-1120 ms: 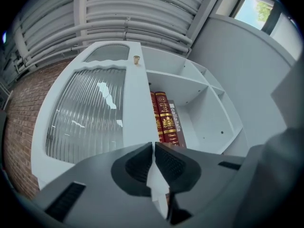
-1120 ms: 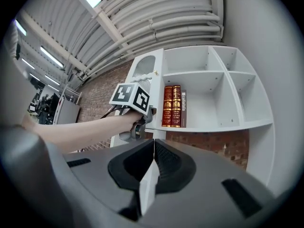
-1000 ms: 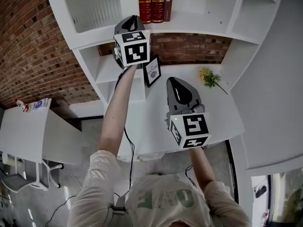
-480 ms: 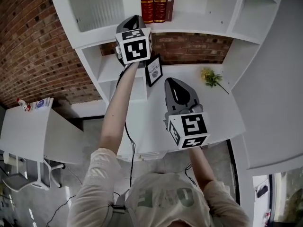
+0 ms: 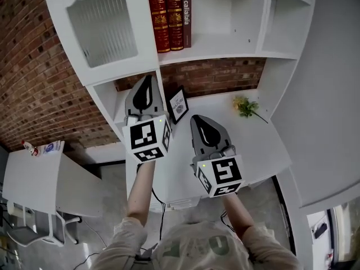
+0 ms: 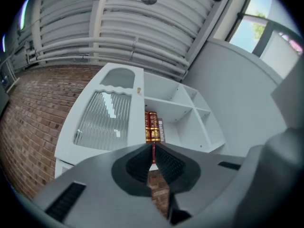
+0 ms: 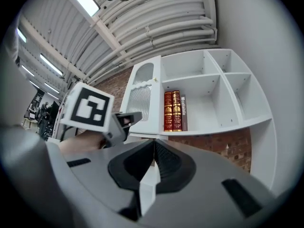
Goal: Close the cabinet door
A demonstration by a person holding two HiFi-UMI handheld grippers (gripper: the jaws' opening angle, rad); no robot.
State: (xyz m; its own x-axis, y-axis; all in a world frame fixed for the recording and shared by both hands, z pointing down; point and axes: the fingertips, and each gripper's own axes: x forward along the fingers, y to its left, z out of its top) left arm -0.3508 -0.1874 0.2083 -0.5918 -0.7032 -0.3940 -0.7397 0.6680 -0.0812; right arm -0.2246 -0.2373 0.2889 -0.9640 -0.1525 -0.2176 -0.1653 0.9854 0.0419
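Note:
The white cabinet door (image 5: pixel 104 30) with ribbed glass lies flat against the shelf unit's left compartment; it also shows in the left gripper view (image 6: pixel 102 120) and the right gripper view (image 7: pixel 140 101). My left gripper (image 5: pixel 147 79) hangs below the door, apart from it, jaws shut on nothing (image 6: pixel 153 148). My right gripper (image 5: pixel 199 118) hovers over the white desk (image 5: pixel 259 145), also shut and empty (image 7: pixel 154 144). From the right gripper view, the left gripper's marker cube (image 7: pixel 88 106) sits at the left.
Red and dark books (image 5: pixel 169 16) stand on the open shelf right of the door. A small picture frame (image 5: pixel 179 103) and yellow flowers (image 5: pixel 246 107) rest on the desk. Brick wall (image 5: pixel 34 77) to the left; a low white table (image 5: pixel 34 176) lower left.
My left gripper has drawn back from the door's lower edge toward the person, down in the picture. The head view has shifted and shows more of the cabinet. The right gripper has hardly moved.

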